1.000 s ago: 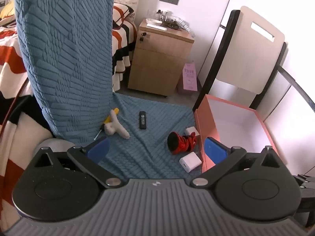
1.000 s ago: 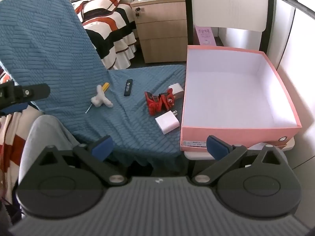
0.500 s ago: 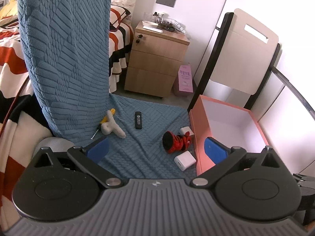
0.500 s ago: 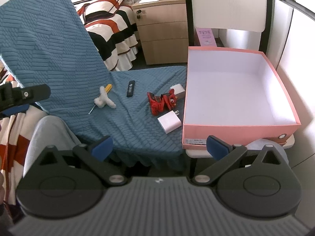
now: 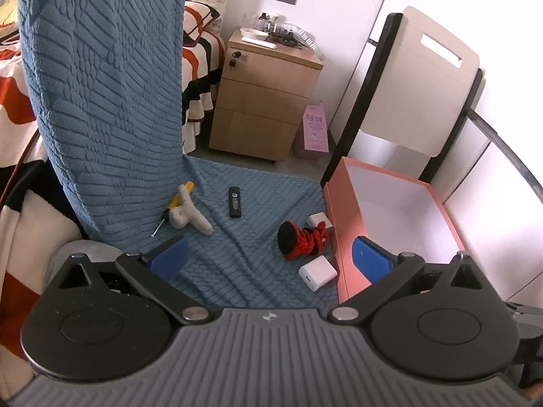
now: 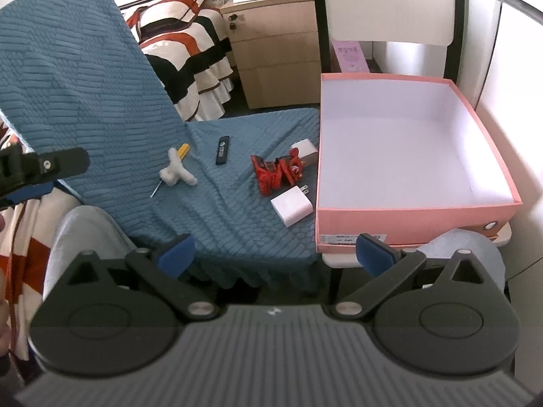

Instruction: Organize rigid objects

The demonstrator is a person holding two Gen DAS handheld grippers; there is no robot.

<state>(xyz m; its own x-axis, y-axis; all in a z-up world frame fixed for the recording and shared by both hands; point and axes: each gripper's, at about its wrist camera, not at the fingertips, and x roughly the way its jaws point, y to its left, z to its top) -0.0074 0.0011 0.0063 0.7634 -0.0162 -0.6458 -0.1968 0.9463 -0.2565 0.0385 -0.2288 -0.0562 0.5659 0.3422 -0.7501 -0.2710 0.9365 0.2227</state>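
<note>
On a blue-covered chair seat point(image 6: 237, 210) lie a white charger point(image 6: 292, 203), a second white charger point(image 6: 305, 147), a red toy point(image 6: 276, 171), a black remote-like stick point(image 6: 222, 150), a yellow-handled screwdriver point(image 6: 181, 151) and a white fluffy piece point(image 6: 176, 173). An empty pink box point(image 6: 407, 217) stands to the right on another chair. The left view shows the charger point(image 5: 317, 272), red toy point(image 5: 302, 239), black stick point(image 5: 235, 201) and box point(image 5: 342, 224). My left gripper point(image 5: 268, 259) and right gripper point(image 6: 275, 254) are open and empty, held back above the seat's near edge.
A wooden bedside cabinet point(image 5: 264, 101) stands behind the chairs, with a striped bed point(image 6: 183, 34) to its left and a pink bag point(image 5: 314, 132) on the floor. The blue chair back point(image 5: 101, 101) rises at the left. The white chair back point(image 6: 383, 3) stands behind the box.
Both grippers have drawn back and risen a little, so the seat and box look smaller and lower. Nothing on the seat has moved. Both stay open.
</note>
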